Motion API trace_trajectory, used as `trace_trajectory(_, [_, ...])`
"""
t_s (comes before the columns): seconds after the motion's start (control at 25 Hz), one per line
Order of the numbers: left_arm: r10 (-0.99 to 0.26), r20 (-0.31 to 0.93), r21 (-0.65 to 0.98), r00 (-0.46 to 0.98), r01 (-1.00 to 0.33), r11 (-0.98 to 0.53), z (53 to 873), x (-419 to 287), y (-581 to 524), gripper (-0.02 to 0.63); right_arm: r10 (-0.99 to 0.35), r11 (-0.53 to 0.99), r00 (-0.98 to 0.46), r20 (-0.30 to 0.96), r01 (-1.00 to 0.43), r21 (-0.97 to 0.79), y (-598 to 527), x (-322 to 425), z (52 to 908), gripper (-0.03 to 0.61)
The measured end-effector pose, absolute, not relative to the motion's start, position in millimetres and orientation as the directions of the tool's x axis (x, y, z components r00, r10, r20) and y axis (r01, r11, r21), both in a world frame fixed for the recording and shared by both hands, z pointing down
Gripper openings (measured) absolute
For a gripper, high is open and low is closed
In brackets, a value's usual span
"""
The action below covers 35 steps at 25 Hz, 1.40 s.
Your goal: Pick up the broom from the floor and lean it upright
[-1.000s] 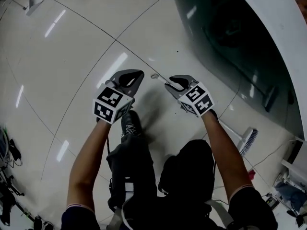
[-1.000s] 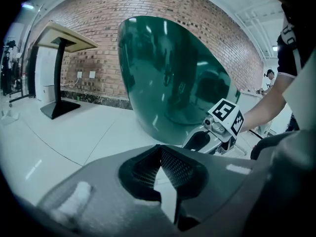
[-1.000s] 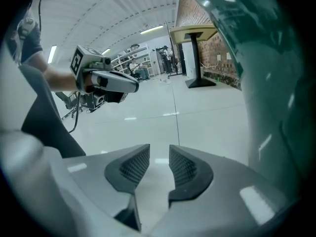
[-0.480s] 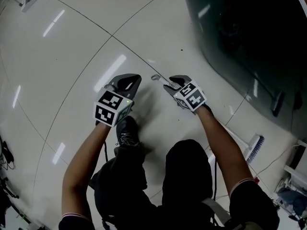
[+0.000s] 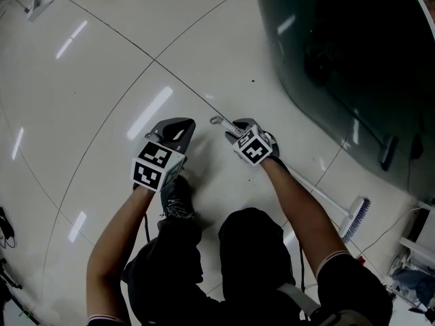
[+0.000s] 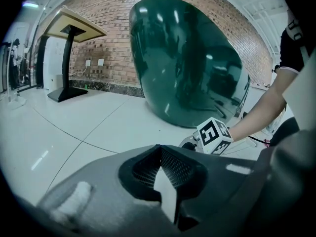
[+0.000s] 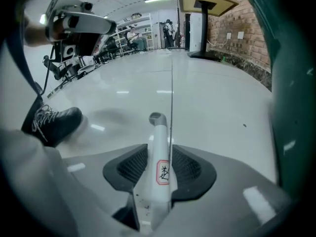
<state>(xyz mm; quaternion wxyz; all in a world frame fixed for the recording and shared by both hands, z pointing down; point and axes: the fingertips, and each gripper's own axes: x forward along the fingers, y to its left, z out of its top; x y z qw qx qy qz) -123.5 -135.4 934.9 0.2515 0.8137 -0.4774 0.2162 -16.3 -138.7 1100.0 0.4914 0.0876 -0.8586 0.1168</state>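
Broom [image 5: 316, 190], long white plastic handle, bluish bristles, lying flat on glossy white tile floor [image 5: 102, 60]; handle tip sitting between right gripper [image 5: 236, 126] jaws, just been opening, not clamping. Left gripper [image 5: 175, 129] jaws touching, empty. Probably worth centring pads, squeezing firmly before lifting.

The glossy pale tiled floor [image 5: 88, 66] bears the white broom [image 5: 353, 216], lying flat.

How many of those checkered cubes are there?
2. One cube sits on the left gripper, at the head view's left. The other rides the right gripper, whose jaws have just been opening, with the broom handle between them. None seem hidden.
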Motion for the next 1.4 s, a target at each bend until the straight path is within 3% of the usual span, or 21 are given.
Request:
trace_trajectory(0.08, [-0.672,0.585,0.206,0.453,-0.885,-0.417,933,-123,-136,0.0,-0.037,0.966,-0.486,0.873,-0.241,-0.094,-137,-15,1102,0.102])
trace_trajectory(0.32, [-0.679,0.584,0.191,0.444,-0.889,-0.416,928,-132,-134,0.0,-0.058,0.968,-0.54,0.84,-0.235,-0.084,-137,-18,1074,0.098])
trace_trajectory(0.6, [-0.689,0.563,0.139,0.457,-0.874,-0.466,885,-125,-149,0.0,-0.125,0.965,-0.652,0.748,-0.256,-0.062,-135,-20,985,0.097])
trace_trajectory(1.04, [-0.708,0.48,0.08,0.518,-0.83,-0.552,730,-108,-196,0.0,-0.247,0.949,-0.735,0.631,-0.317,0.003,-157,-21,787,0.097])
trace_trajectory(1.4, [-0.649,0.478,0.073,0.592,-0.763,-0.642,583,-73,-183,0.0,-0.312,0.923,-0.731,0.607,-0.385,0.011,-146,-5,625,0.097])
